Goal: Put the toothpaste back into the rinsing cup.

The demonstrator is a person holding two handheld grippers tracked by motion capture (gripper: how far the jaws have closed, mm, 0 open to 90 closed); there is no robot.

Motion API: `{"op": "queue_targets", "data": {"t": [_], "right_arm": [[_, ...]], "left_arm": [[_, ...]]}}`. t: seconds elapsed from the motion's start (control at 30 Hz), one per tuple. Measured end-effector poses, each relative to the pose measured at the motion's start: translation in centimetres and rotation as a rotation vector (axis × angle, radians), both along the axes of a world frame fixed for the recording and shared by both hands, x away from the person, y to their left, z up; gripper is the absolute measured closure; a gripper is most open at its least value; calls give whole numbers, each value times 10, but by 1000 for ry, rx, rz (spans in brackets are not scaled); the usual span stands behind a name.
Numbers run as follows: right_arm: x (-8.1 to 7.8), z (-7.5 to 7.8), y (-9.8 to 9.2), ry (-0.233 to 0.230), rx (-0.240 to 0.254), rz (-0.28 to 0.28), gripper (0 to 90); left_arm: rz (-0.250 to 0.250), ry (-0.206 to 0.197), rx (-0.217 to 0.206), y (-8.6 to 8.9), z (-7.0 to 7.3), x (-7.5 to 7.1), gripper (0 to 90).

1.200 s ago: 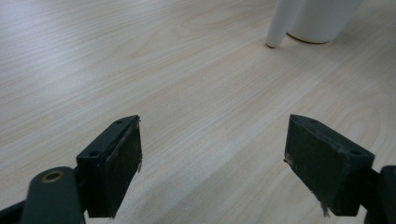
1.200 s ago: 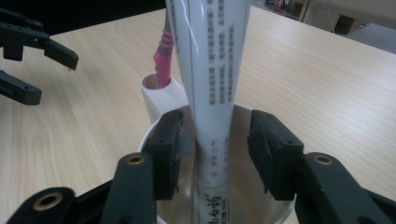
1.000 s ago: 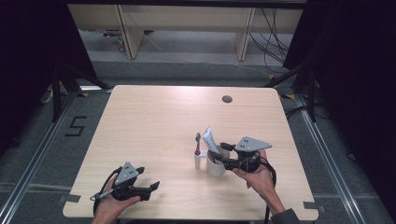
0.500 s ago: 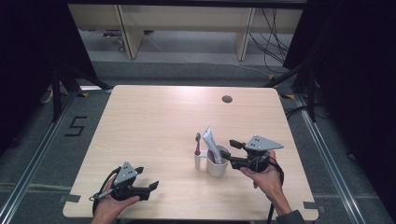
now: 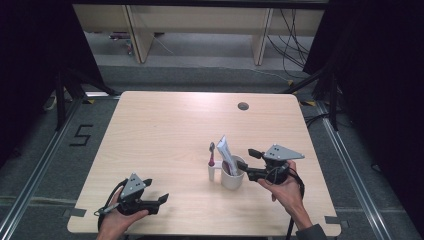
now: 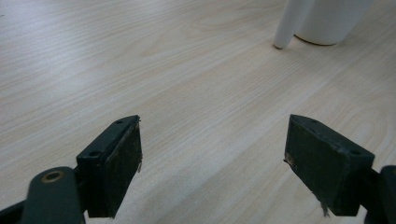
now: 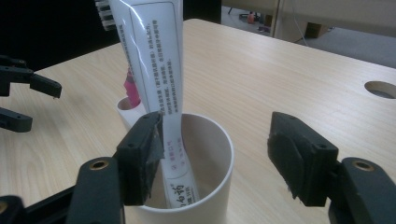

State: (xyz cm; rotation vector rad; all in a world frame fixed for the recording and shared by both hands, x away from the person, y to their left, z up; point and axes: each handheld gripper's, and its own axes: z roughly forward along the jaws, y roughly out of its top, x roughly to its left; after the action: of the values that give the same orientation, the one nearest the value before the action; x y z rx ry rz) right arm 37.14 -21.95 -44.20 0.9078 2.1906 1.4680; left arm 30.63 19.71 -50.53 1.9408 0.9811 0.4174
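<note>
At the far left, a floor marking "5" [image 5: 82, 135] is seen on the grey floor beside the surface [image 5: 165, 130], a pale wood-grain top with rounded corners. Near its front left corner the left gripper [image 5: 162, 199] is held low in a hand, its jaws spread wide with nothing between them. Right of centre a white cup [image 5: 233, 174] stands upright on the surface; a toothpaste tube [image 5: 226, 151] is leaned inside it, and a toothbrush [image 5: 211, 161] is set in a holder on the cup's left side. Just beside the cup on the right, the right gripper [image 5: 243, 161] is held level; its jaws have just been opening and stand apart about the cup's rim, not pressed on it. A round cable hole [image 5: 243, 106] is cut near the far edge. Behind the surface, wooden furniture legs [image 5: 136, 37] and loose cables [image 5: 290, 35] are seen, with dark curtains at both sides.
</note>
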Motion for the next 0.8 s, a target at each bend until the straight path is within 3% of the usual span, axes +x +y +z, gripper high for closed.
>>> {"op": "queue_targets", "data": {"t": [0.03, 0.07, 0.13, 0.17, 0.2, 0.23, 0.27, 0.37, 0.5, 0.7, 0.8], "right_arm": [[-2, 0, 1, 29, 17, -8, 355], [-1, -1, -1, 2, 16, -14, 346], [-2, -1, -4, 22, 15, -17, 334], [-1, -2, -5, 9, 21, -12, 328], [-2, -2, -4, 34, 36, -26, 320], [-1, -3, -7, 19, 25, -23, 314], [-4, -3, -7, 50, 24, -45, 310], [-5, -4, -9, 58, 35, -42, 297], [-3, -6, -13, 27, 30, -42, 277], [-4, -7, -18, 53, 35, -61, 260], [-4, -9, -21, 33, 27, -77, 256]], "left_arm": [[2, 1, -2, 0, 0, 0, 185], [3, -1, -8, -1, 0, 1, 185], [-6, 0, 0, 0, 0, 1, 185], [-8, 1, 2, 0, 0, 2, 185], [-3, 0, -12, -1, 0, 2, 184], [-6, 1, -4, -1, 0, 2, 184], [-7, 0, -7, -1, 0, 3, 185], [-12, 1, 5, -2, 0, 3, 185], [-13, 3, -1, -3, 0, 4, 184], [-7, 5, -3, -3, -1, 4, 185], [-9, 4, -10, -3, -2, 3, 185]]}}
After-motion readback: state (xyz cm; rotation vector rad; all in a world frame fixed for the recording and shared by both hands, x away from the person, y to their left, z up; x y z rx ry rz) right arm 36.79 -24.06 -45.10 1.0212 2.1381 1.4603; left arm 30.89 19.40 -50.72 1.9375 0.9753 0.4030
